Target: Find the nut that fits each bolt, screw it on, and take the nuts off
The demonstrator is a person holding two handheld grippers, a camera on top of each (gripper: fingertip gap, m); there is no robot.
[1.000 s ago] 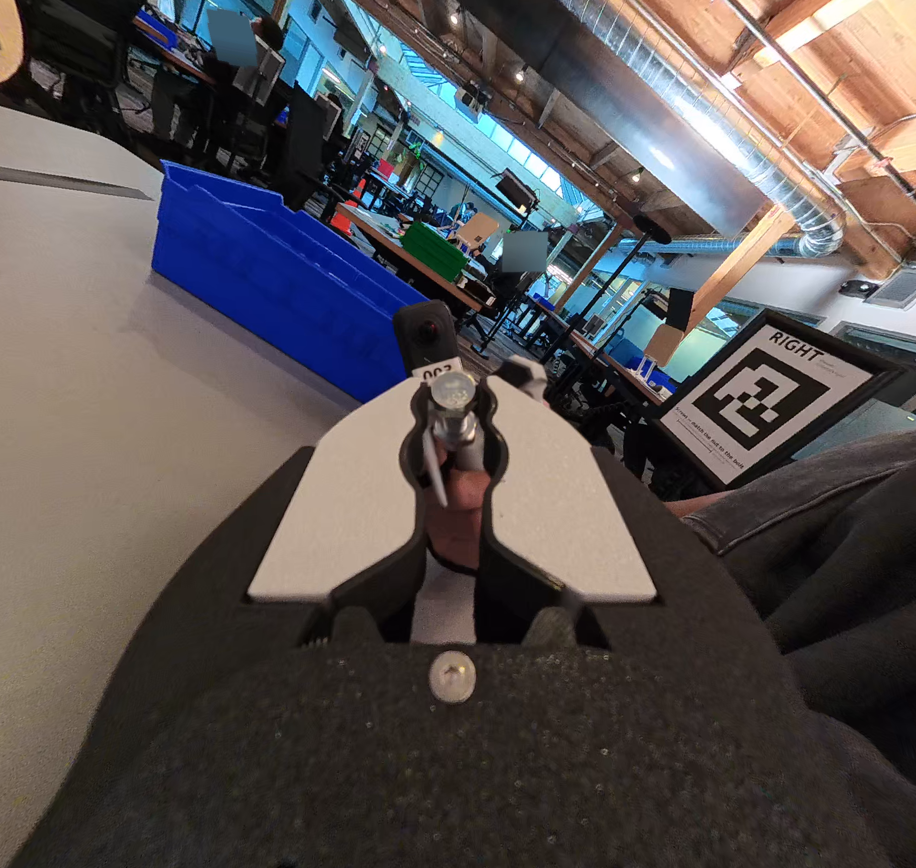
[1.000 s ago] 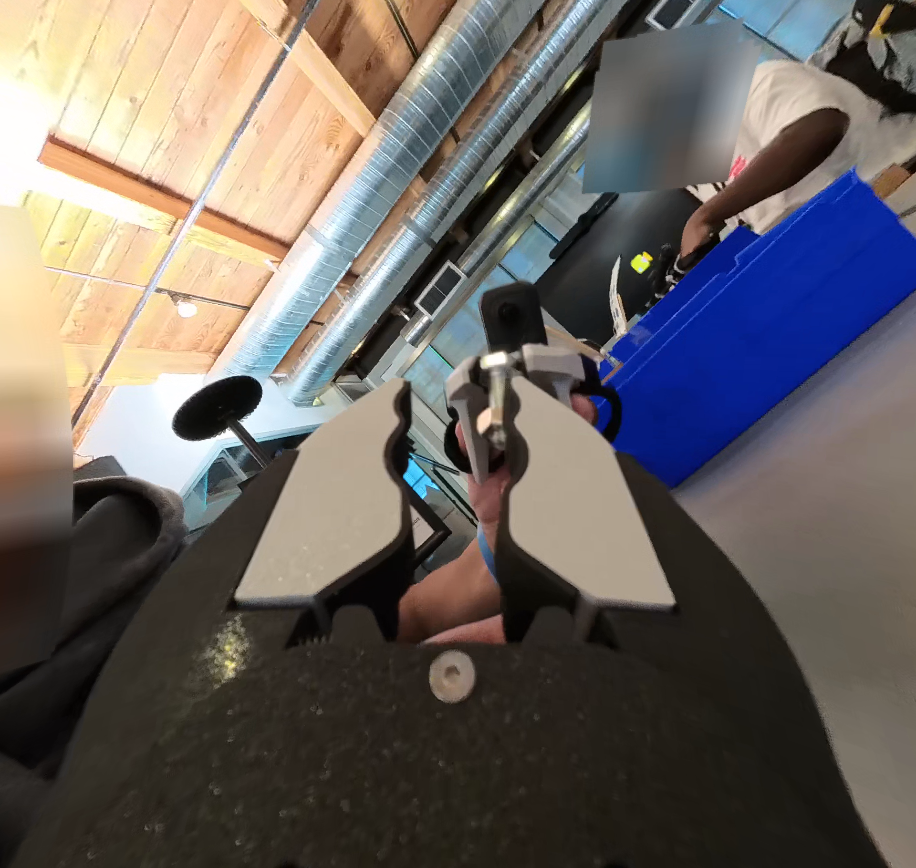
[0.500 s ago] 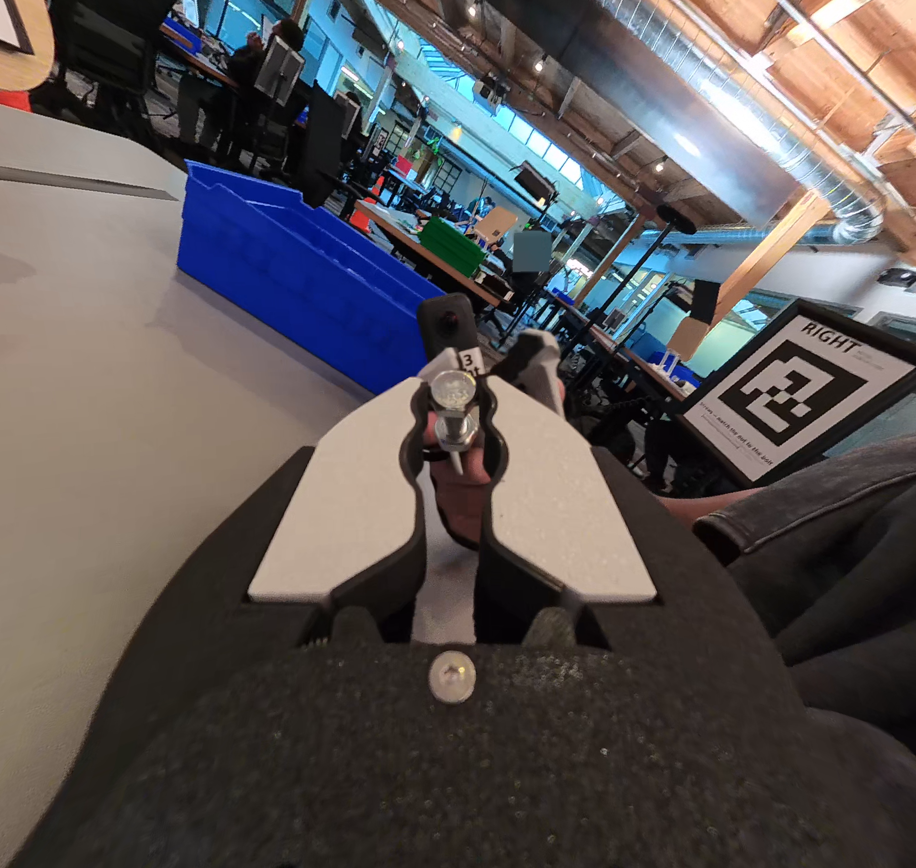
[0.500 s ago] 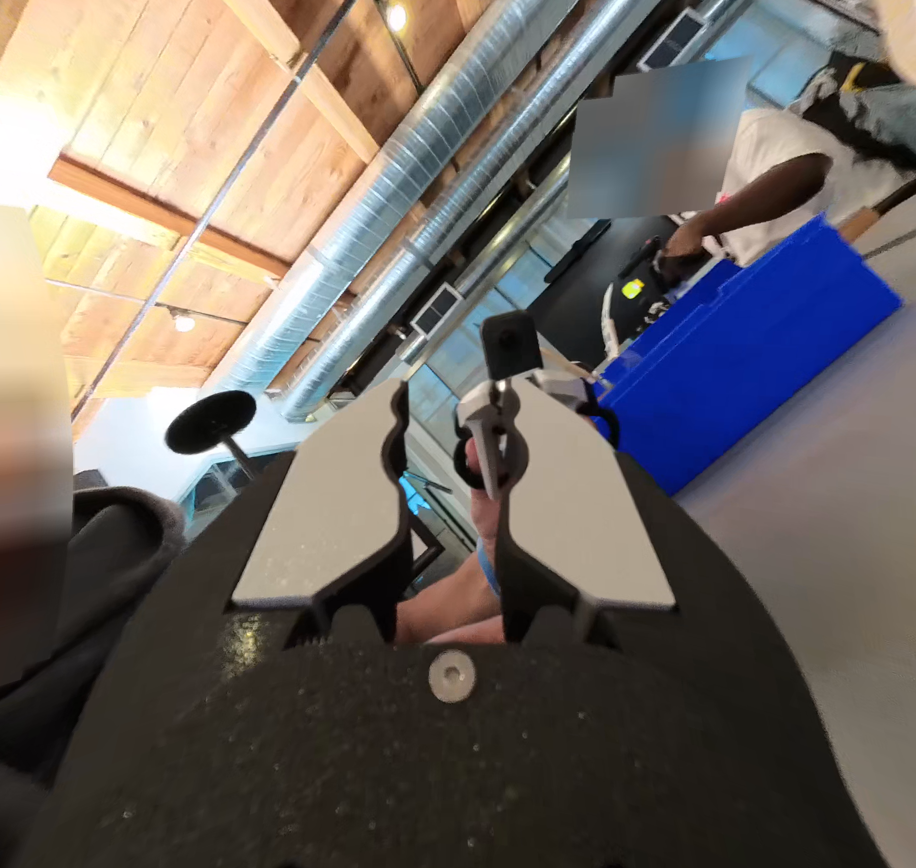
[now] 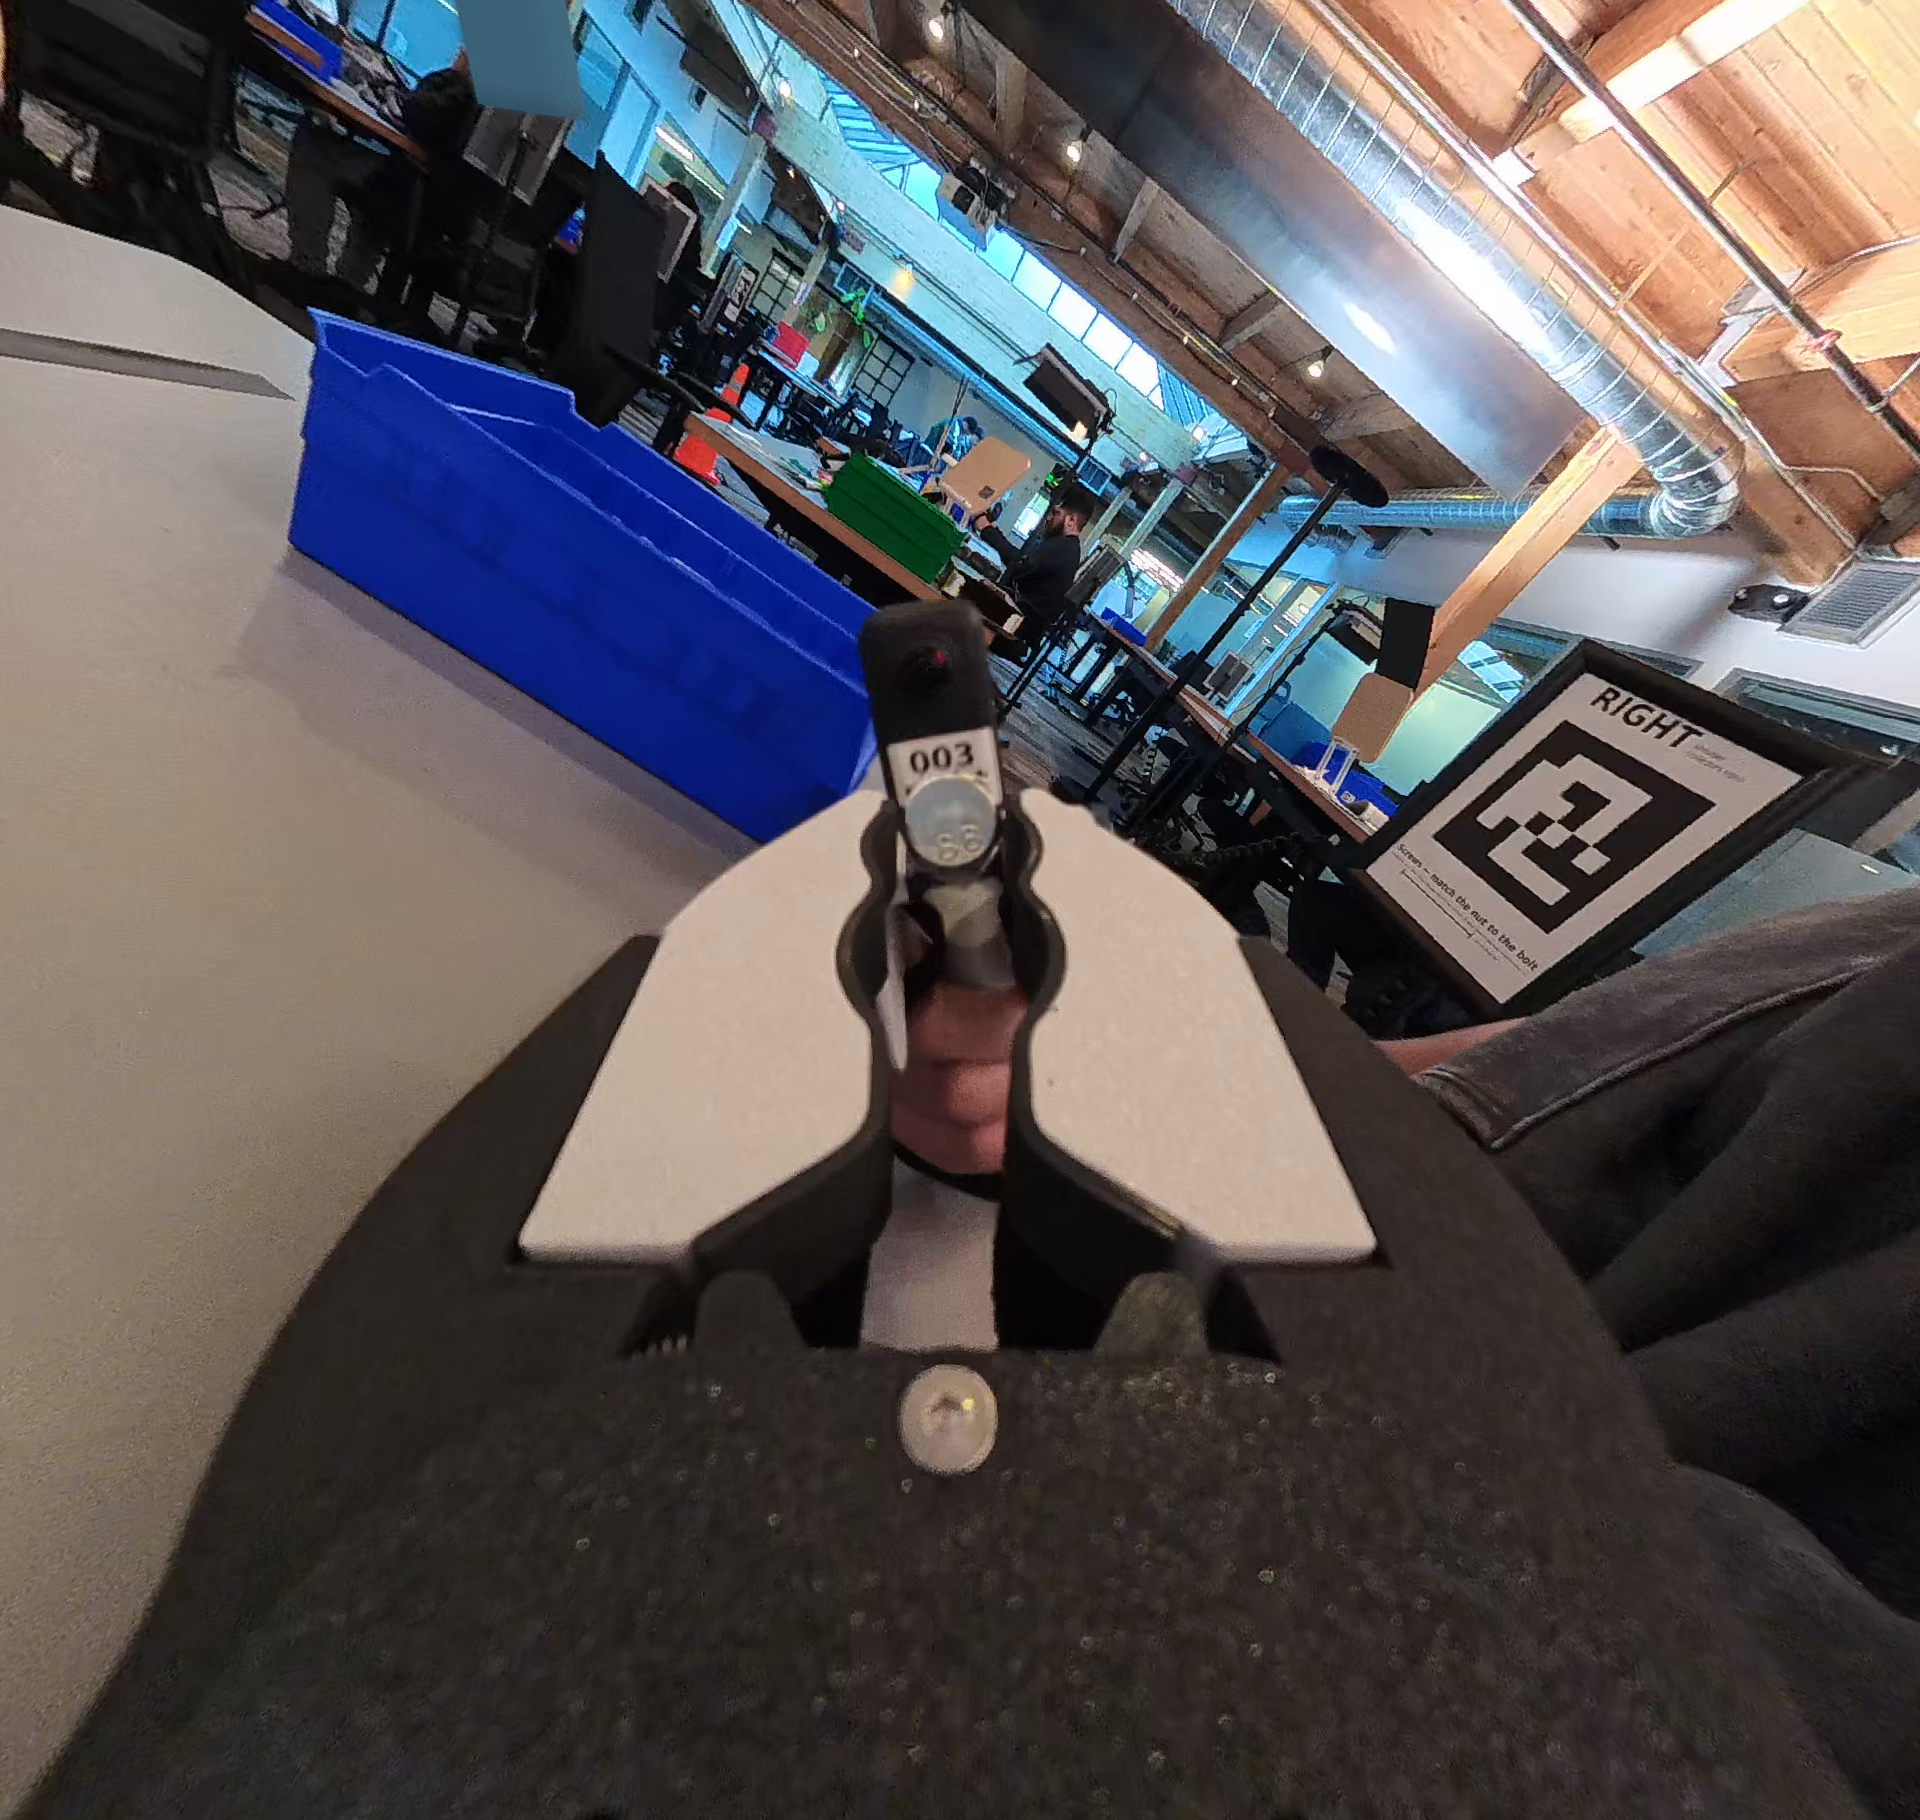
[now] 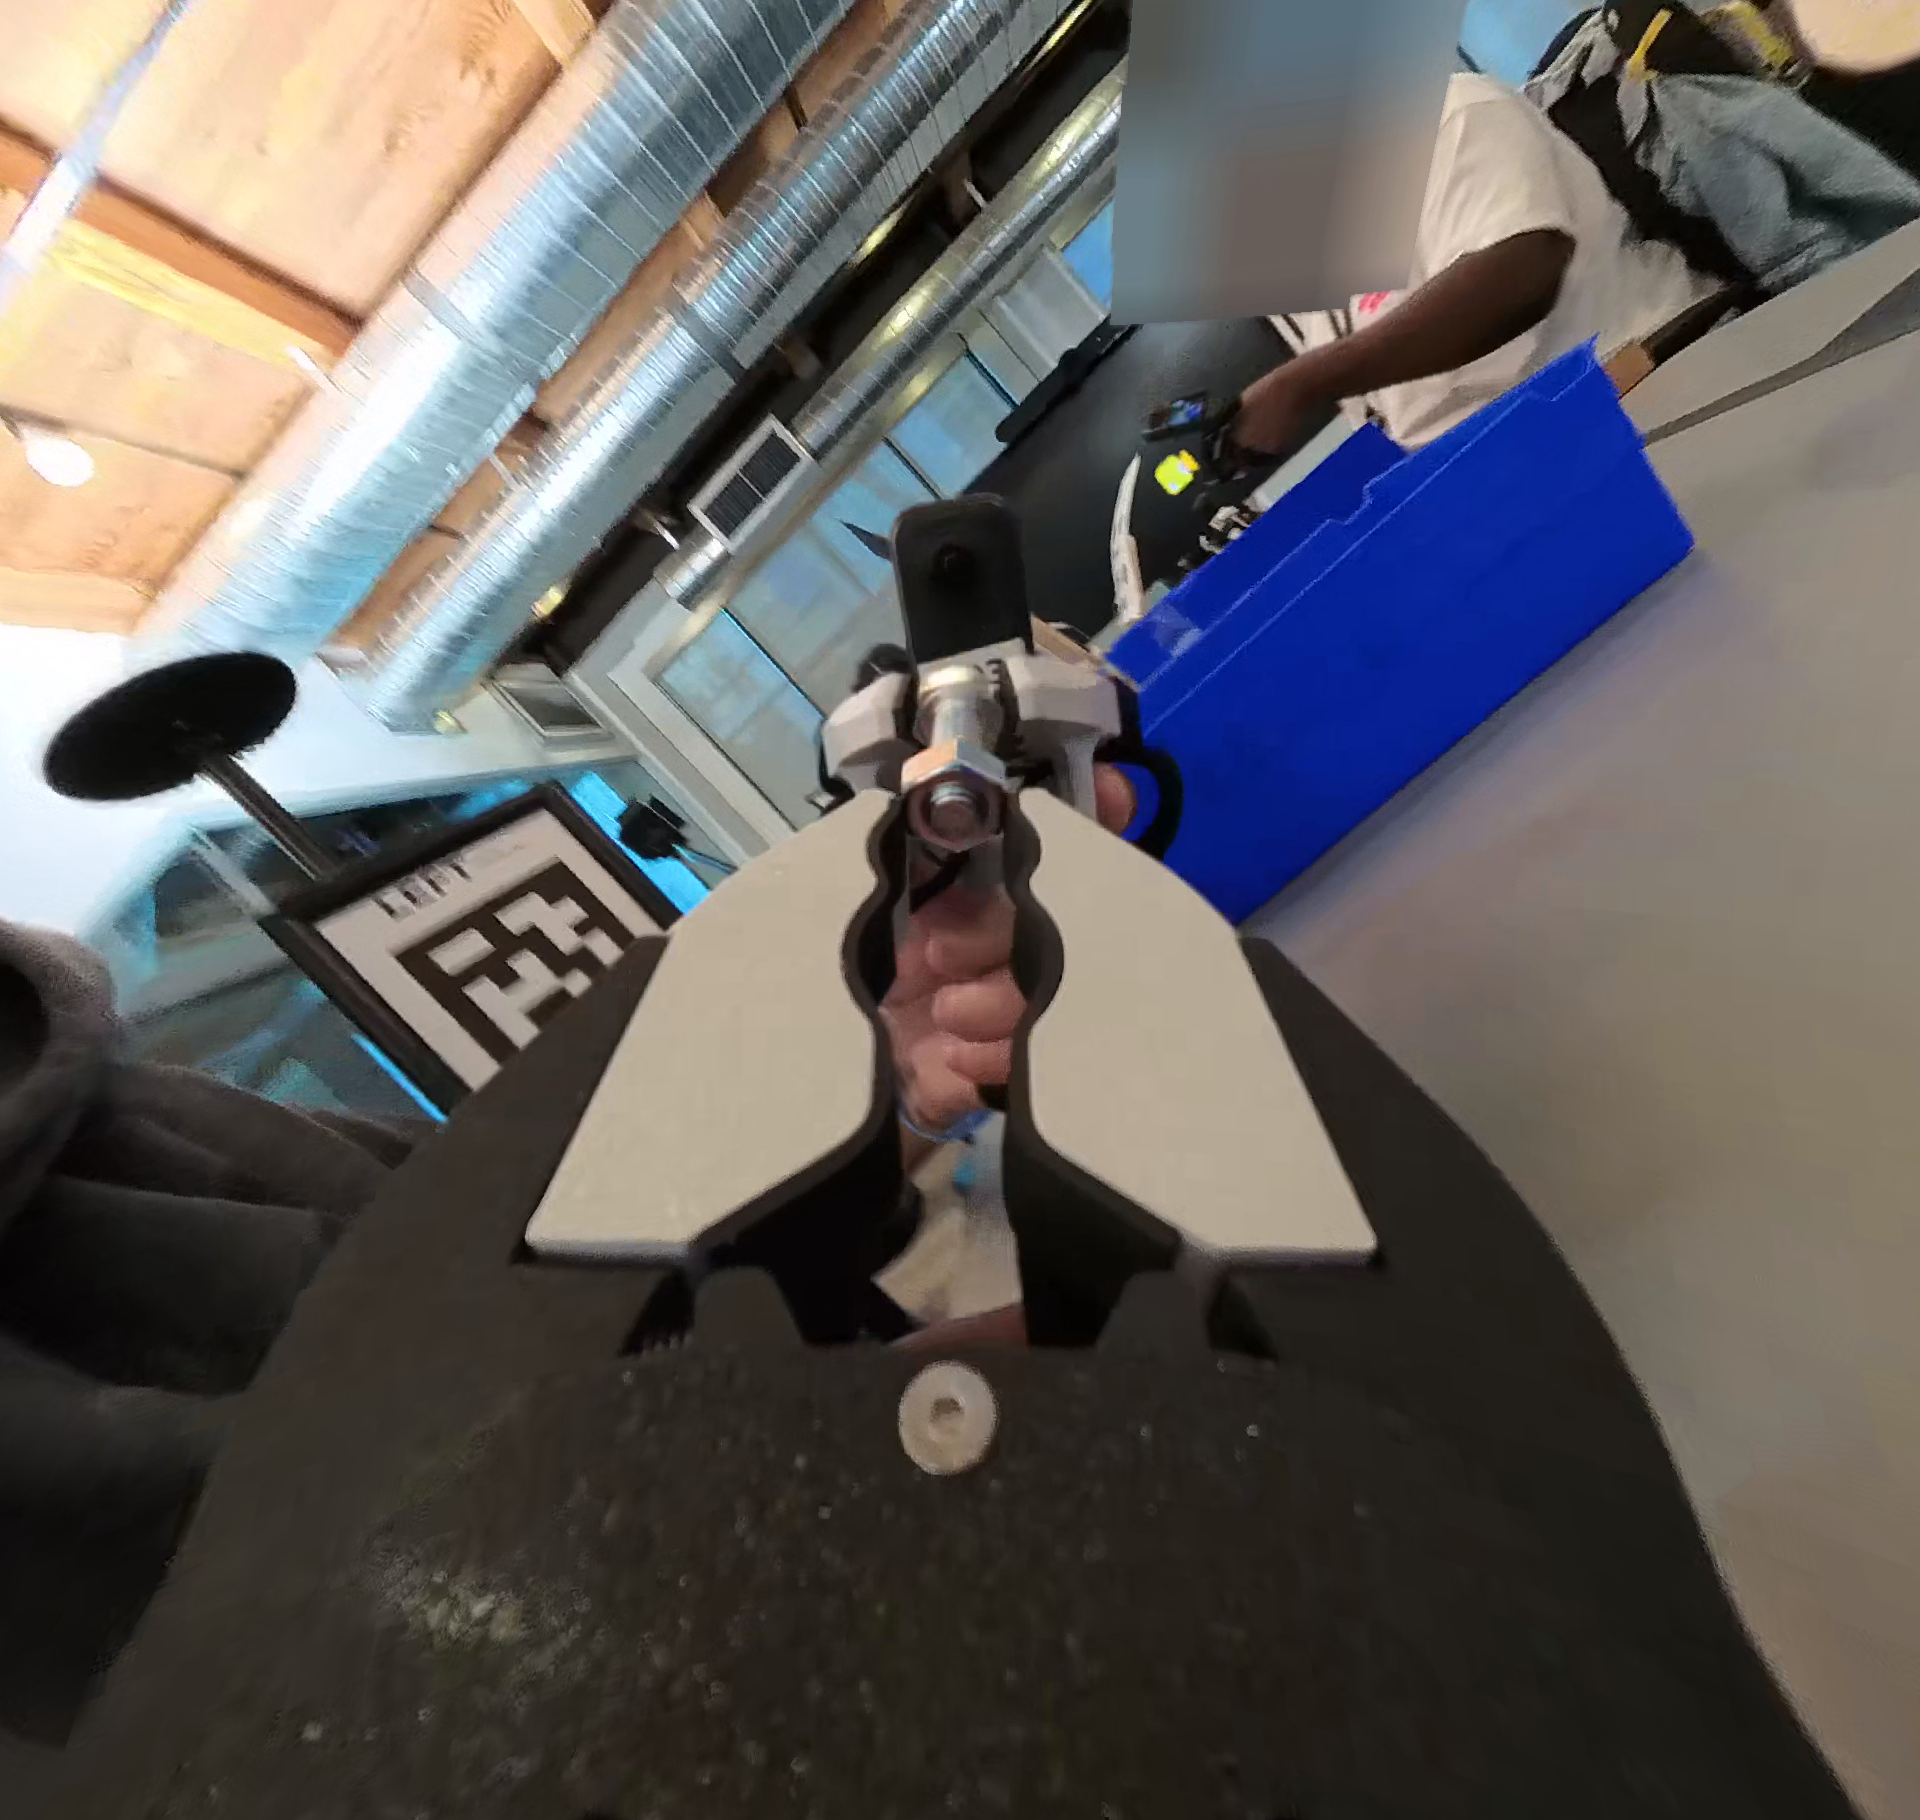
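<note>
A silver hex nut (image 6: 950,771) sits threaded on a steel bolt (image 6: 954,714), shank end towards the right wrist view.

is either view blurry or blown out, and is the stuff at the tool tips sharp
Left wrist view: background crisp, wide-angle bend, but the bolt held in the left tool is soft, too close to focus. Right wrist view: motion smear on the left and ceiling, blown-out white patch at the left edge; the nut in the right tool stays fairly sharp.
</note>
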